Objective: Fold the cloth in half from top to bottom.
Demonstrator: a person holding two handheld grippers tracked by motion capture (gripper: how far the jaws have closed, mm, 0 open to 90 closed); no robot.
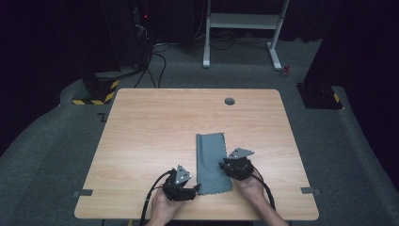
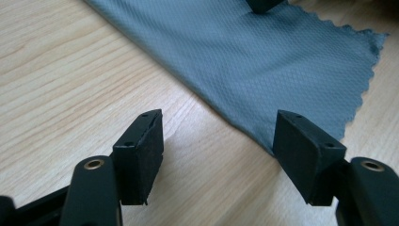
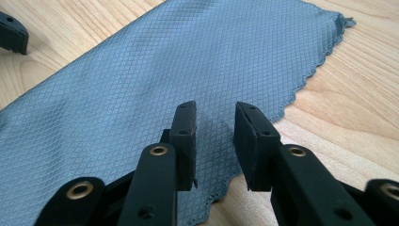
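Wood table (image 1: 155, 122) mostly bare across upper and left frame; grey cloth (image 1: 212, 162) flat at lower centre, scalloped edge near front rim; left gripper (image 1: 194, 190) jaws wide apart beside cloth's corner; right gripper (image 1: 221, 164) jaws narrowly apart over cloth's edge

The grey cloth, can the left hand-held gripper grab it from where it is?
Probably yes. The left hand-held gripper is open right at the grey cloth's near corner, with only bare table between. The right hand-held gripper sits over the other edge, out of its way.
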